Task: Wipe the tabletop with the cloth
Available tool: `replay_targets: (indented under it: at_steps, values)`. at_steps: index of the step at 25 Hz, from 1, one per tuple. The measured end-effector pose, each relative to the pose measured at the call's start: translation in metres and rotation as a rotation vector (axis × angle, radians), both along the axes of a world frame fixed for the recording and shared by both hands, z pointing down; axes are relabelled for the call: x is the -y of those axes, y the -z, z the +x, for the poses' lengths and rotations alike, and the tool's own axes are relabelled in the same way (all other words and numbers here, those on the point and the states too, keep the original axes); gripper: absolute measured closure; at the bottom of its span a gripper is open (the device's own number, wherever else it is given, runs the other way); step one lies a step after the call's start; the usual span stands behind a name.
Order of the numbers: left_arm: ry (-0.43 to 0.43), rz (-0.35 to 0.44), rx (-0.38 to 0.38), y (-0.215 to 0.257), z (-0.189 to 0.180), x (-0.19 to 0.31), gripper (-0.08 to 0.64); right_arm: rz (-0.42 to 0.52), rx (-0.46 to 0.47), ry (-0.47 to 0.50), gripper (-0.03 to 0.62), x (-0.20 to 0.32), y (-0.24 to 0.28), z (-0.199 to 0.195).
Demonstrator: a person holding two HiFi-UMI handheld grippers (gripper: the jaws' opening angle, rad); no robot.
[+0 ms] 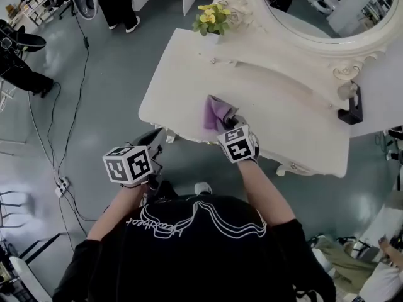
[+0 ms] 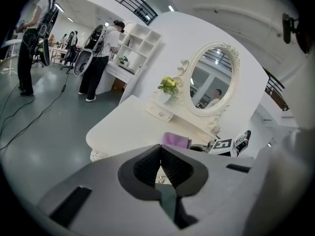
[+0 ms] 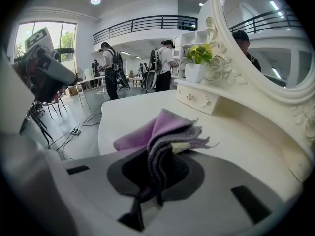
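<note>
A purple cloth [image 1: 216, 112] lies bunched on the white dressing tabletop [image 1: 271, 106] near its front edge. My right gripper [image 1: 228, 123] is shut on the cloth [image 3: 162, 132], whose folds rise between the jaws and spread onto the tabletop [image 3: 133, 109]. My left gripper [image 1: 154, 145] hangs off the table's front left, below the edge, shut with nothing between its pads [image 2: 160, 166]. From the left gripper view the cloth [image 2: 175, 140] and the right gripper's marker cube [image 2: 222, 144] show on the tabletop [image 2: 128, 127].
An oval mirror [image 1: 327, 17] in an ornate white frame stands at the back of the table. A pot of yellow flowers [image 1: 213, 19] sits at the back left corner on a small drawer shelf [image 1: 217, 58]. Cables [image 1: 60, 143] run over the floor to the left. People stand further off.
</note>
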State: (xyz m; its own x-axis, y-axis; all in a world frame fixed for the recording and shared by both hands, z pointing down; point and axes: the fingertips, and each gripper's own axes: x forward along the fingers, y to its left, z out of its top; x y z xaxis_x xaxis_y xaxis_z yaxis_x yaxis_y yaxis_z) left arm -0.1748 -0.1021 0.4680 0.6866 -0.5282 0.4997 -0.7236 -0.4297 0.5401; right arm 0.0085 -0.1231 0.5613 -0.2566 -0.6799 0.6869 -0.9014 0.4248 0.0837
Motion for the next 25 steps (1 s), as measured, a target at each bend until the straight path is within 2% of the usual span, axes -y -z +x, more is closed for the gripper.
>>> replay_targets:
  at_steps: [25]
  values:
    - [-0.058,0.007,-0.027,0.000,0.083,-0.048,0.555,0.030,-0.022,-0.061,0.537,-0.048,0.006,0.093]
